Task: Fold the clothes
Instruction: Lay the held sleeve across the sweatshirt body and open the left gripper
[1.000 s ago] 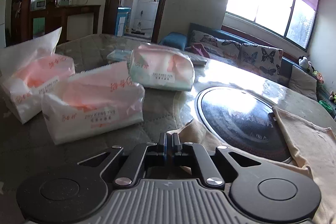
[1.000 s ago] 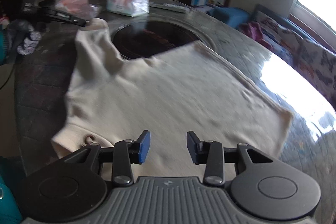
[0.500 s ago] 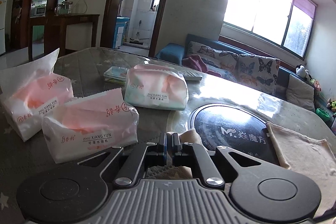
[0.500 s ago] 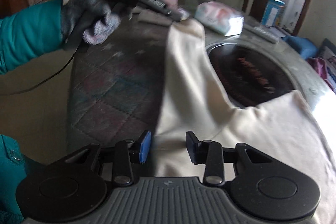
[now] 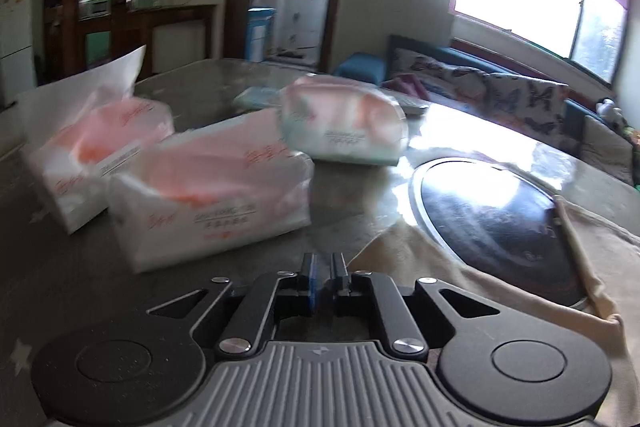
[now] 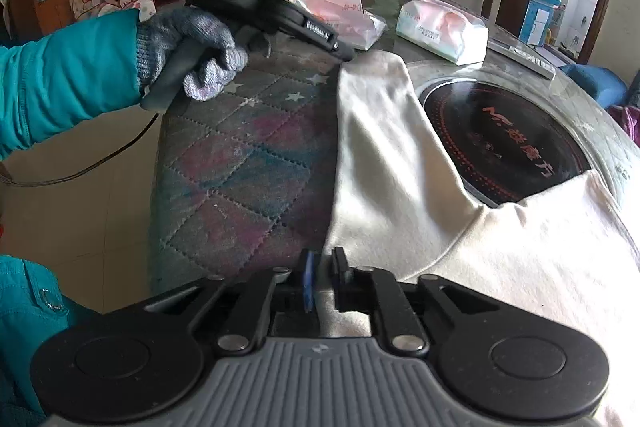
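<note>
Living room, round surface with a quilted star-pattern cover and one dark round cooktop set in its middle. Window and one butterfly-print sofa behind.

Counts: three tissue packs on the far-left part of the surface, two pink ones side by side and a third behind them. One cream shirt. Two grippers. One gloved hand with a teal sleeve.

Left to right, right wrist view: the gloved hand holds the left gripper, tip at the end of the shirt sleeve. The sleeve runs from there toward the camera beside the cooktop's left rim; the shirt body spreads right, covering the cooktop's near edge. The right gripper sits at the shirt's near-left edge, jaws closing, nearly clenched, cloth edge between them.

Left wrist view: left gripper jaws opening a crack, no cloth seen between them; sleeve end lies just to the right of the tips.

Versus a second ago: the right gripper was wide apart over the shirt body, now narrowed at the shoulder edge. The left gripper was clamped tight on the sleeve; cloth now out of its jaws.

Open room: bare quilted strip left of the sleeve out to the surface rim; floor beyond.
</note>
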`<action>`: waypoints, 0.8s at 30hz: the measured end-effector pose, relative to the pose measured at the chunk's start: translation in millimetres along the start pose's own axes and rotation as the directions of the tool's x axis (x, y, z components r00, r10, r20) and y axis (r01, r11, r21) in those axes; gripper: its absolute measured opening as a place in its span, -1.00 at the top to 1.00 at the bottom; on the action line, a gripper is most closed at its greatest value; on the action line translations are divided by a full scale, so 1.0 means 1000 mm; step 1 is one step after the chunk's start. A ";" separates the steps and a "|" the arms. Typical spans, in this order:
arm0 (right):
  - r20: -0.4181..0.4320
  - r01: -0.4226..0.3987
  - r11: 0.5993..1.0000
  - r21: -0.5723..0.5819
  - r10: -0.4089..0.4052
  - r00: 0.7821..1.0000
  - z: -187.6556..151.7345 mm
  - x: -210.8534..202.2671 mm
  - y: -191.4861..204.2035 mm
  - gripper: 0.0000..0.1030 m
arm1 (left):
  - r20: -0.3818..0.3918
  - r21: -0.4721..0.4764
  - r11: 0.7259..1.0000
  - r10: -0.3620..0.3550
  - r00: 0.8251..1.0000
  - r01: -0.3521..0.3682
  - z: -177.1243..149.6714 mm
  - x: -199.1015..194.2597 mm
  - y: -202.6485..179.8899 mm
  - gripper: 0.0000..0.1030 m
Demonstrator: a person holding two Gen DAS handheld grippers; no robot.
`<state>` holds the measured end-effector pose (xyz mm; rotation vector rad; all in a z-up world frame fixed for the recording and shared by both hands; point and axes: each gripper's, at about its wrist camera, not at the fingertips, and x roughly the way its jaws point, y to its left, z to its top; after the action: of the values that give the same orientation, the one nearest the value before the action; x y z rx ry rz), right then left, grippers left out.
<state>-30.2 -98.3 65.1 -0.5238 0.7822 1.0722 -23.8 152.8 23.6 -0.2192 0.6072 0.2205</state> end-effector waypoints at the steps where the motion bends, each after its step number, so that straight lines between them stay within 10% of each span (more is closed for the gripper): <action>1: 0.002 0.001 1.000 0.002 -0.001 1.000 0.000 -0.002 0.000 0.74 | 0.000 -0.001 1.000 0.000 1.000 0.000 0.001 -0.004 -0.002 0.82; 7: 0.037 0.054 0.997 0.046 -0.055 0.998 -0.003 -0.031 -0.010 0.55 | -0.008 0.143 0.973 -0.184 0.983 0.183 -0.003 -0.033 -0.059 0.82; 15: -0.019 0.205 0.971 0.126 -0.204 0.979 -0.027 -0.059 -0.034 0.52 | -0.142 0.206 0.872 -0.423 0.895 0.445 -0.042 -0.039 -0.138 0.81; 24: -0.087 0.306 0.926 0.221 -0.294 0.952 -0.084 -0.072 -0.045 0.52 | -0.152 0.282 0.872 -0.372 0.916 0.401 -0.056 -0.046 -0.137 0.81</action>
<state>-32.7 -217.3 68.8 -0.4555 0.8311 0.6742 -54.4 1.1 24.3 -0.0445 0.6680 -0.2767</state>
